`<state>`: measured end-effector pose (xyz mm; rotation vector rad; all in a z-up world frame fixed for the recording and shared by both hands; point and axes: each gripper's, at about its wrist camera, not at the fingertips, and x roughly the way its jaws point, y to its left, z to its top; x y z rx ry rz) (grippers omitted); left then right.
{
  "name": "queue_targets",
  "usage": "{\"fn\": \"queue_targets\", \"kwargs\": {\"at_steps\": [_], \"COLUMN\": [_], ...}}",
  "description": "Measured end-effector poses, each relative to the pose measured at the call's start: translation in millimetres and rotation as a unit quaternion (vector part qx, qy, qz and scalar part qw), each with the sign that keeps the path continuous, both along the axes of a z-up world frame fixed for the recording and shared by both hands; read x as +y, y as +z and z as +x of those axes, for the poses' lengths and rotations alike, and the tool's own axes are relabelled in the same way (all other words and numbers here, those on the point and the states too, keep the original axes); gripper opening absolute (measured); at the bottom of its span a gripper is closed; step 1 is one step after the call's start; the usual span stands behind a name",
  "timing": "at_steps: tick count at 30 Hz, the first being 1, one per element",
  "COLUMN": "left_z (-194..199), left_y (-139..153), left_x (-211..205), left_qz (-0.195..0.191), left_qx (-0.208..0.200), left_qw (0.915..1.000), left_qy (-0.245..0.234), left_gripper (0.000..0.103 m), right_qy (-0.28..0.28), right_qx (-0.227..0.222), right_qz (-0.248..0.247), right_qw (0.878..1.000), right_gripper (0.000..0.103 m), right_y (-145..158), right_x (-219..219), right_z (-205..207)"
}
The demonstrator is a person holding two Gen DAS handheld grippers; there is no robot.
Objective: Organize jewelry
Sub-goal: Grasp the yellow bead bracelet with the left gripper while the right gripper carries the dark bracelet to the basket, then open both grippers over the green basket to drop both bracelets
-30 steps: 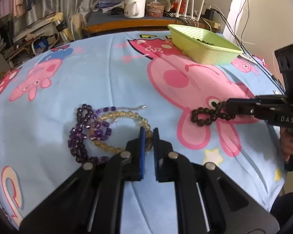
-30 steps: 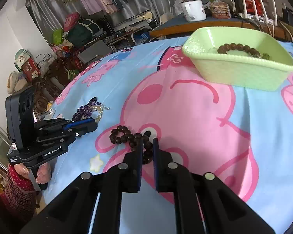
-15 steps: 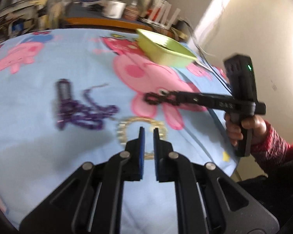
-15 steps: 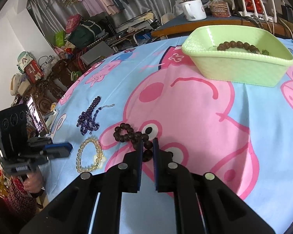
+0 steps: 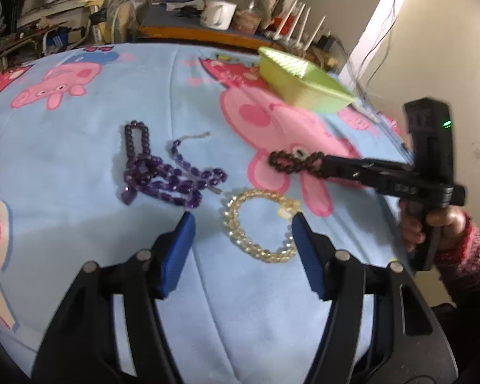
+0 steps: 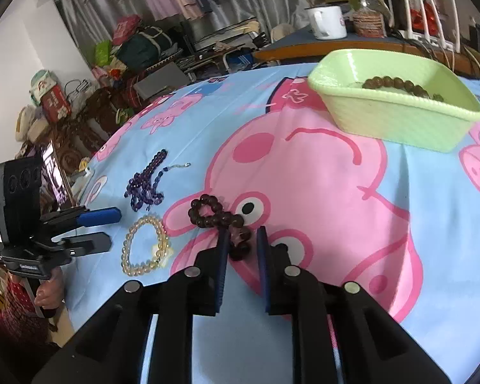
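Three loose pieces of jewelry on the cartoon-pig sheet [image 5: 80,240], each placed here against the yellow bead bracelet [image 5: 233,224].

Left of it and a little farther back, a tangle of purple bead strands [image 5: 163,176], not touching it.

At it, the left gripper [image 5: 242,220]: jaws just spread wide, blue pads [image 5: 182,233] well apart. Ring on the sheet ahead of the gap, no pad pressing on it; nothing held.

Right of it and beyond, the dark bead bracelet [image 5: 291,163], twisted into a figure eight on the pink pig. Near end inside the right gripper [image 6: 241,233]. Only a narrow gap there, beads in it and against one pad; unclear whether squeezed.

Far beyond and to the right, the green basket [image 5: 304,86].

Shown by the right wrist alone: a brown bead bracelet [image 6: 396,83] inside that basket, and the left gripper's tips just short of the yellow ring, not touching.

Shown by the left wrist alone: the hand [image 5: 432,224] in a red sleeve around the right tool's handle.
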<state>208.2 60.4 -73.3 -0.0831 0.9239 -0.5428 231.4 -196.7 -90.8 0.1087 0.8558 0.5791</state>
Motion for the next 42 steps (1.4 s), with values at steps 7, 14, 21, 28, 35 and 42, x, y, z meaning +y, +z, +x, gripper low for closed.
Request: {"fn": "queue_targets", "kwargs": {"at_steps": [7,14,21,28,35,42], "left_z": [-3,11,48,98,150,192], "left_y": [-6,11,71,133,159,129], "left_x": [-23,-34,-62,-117,-167,-202], "left_qz": [0.058,0.001,-0.041,-0.056,-0.048,-0.035], "left_qx": [-0.018,-0.008,-0.051,-0.096,-0.124,-0.097], "left_qw": [0.9981,0.9996,0.9959,0.9881,0.9861,0.9901], "left_qy": [-0.005,-0.027,-0.063,-0.107,-0.100,-0.096], "left_gripper": [0.007,0.007,0.007,0.007,0.007,0.007], "right_qy": [0.020,0.005,-0.015,-0.070,-0.111,-0.124], "right_qx": [-0.009,-0.028,-0.076,-0.123,-0.116,-0.073], "right_qz": [-0.002,0.026,0.045,0.031,0.032,0.016], "right_qw": [1.000,0.999,0.996,0.989,0.987,0.989], "right_gripper": [0.000,0.000,0.000,0.000,0.000,0.000], "right_y": [-2,21,81,140,153,112], "right_x": [3,-15,-50,-96,-132,-145], "right_z": [-2,-7,2,34,80,120]}}
